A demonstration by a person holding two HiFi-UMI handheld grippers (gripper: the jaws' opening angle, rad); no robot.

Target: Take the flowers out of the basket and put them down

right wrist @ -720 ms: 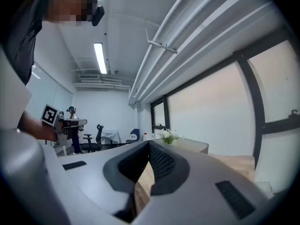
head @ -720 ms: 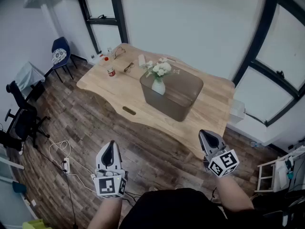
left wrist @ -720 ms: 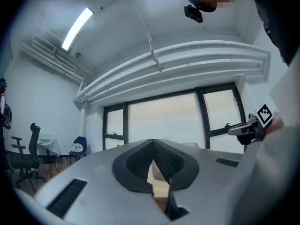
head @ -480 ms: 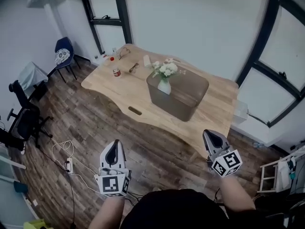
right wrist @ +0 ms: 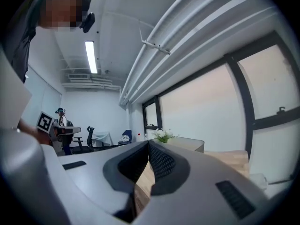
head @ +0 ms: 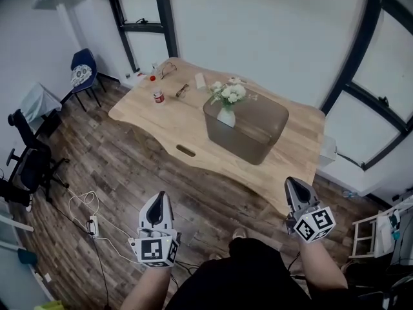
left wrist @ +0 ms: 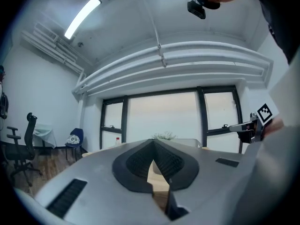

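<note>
1. Your left gripper is at the lower centre-left of the head view. Its jaws are pressed together at the tips with nothing between them, and it points up the frame toward the table.
2. Your right gripper is at the lower right. Its jaws are also closed tip to tip and hold nothing. In the picture its tip lies close to the table's lower edge.
3. Both grippers hang over the plank floor, well apart from each other and from the flowers.
4. The table is pale wood with a wavy outline and crosses the middle of the frame from upper left to right.
5. The basket is a grey-brown tub with rounded corners. It stands on the table just right of centre.
6. The flowers are white blooms with green leaves in a white vase. They stand in the basket at its upper left corner and rise above its rim. In both gripper views they show just beyond the closed jaw tips.
7. A red-lidded jar and a pair of glasses lie toward the table's upper left end, apart from the basket.
8. A blue chair stands at the upper left, and a black office chair at the left edge.
</note>
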